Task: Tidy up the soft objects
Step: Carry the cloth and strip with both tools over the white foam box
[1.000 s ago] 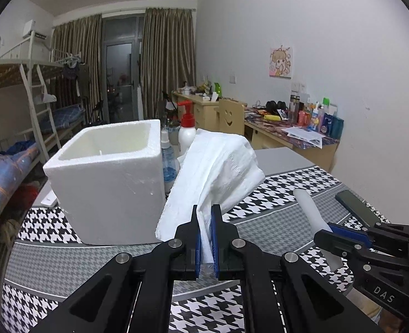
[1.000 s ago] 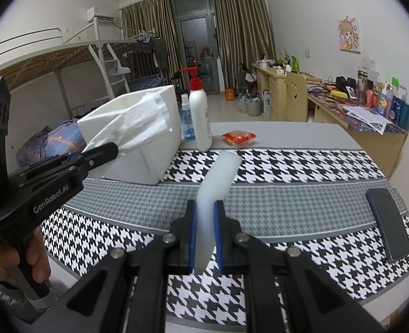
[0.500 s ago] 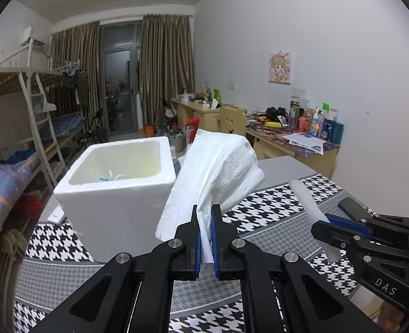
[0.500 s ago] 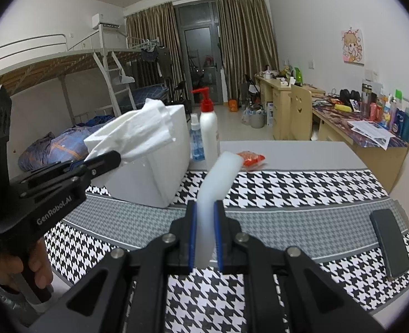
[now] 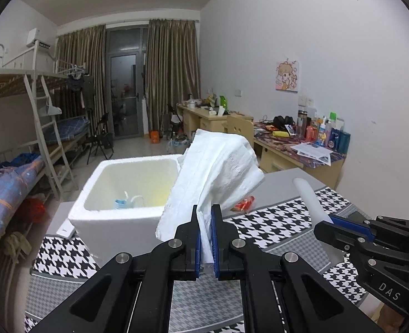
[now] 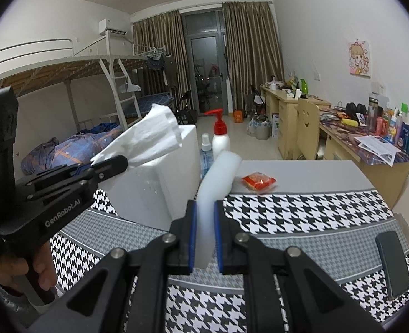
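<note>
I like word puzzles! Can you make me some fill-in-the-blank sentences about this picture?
The left gripper is shut on white ____.
The right gripper holds a white ____ strip.
The pump bottle has a ____ top.
The foam box sits on a table with a black-and-white ____ cloth.

Missing words: tissue; foam; red; houndstooth

The foam box (image 5: 126, 194) stands open-topped near the table's (image 6: 301, 172) far left edge; two bottles (image 6: 218, 141) crowd its right side; a snack packet (image 6: 258, 181) lies beyond.

The white foam box (image 5: 126, 191) hides the pump bottle's (image 6: 220, 138) base, and tissue (image 5: 215, 172) covers its right rim.
</note>
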Available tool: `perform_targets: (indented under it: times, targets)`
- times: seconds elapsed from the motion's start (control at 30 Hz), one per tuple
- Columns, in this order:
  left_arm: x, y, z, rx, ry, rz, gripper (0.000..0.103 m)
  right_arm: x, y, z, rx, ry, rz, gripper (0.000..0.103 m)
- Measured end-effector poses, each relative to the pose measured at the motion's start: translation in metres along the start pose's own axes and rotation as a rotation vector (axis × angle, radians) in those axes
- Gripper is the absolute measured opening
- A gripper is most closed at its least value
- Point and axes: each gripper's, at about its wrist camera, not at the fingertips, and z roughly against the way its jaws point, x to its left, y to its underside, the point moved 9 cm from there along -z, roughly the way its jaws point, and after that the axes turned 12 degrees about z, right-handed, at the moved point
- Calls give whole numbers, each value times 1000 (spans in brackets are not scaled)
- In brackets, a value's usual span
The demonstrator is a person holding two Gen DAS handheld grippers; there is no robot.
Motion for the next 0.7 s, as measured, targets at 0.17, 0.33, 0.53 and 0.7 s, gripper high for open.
perform_targets:
  times: [0.17, 0.33, 0.53, 0.7]
  targets:
    - [5, -11, 3, -22, -12, -6, 7, 1, -12, -4, -9, -1, 14, 15]
    - [9, -22, 3, -35, -18, -8, 7, 6, -22, -12, -9, -16, 23, 15]
    - [17, -31, 4, -52, -27, -4, 7, 12, -33, -15, -23, -20, 40, 15]
    - [23, -41, 4, -74, -40, -2, 7, 15, -41, -22, -28, -22, 47, 15]
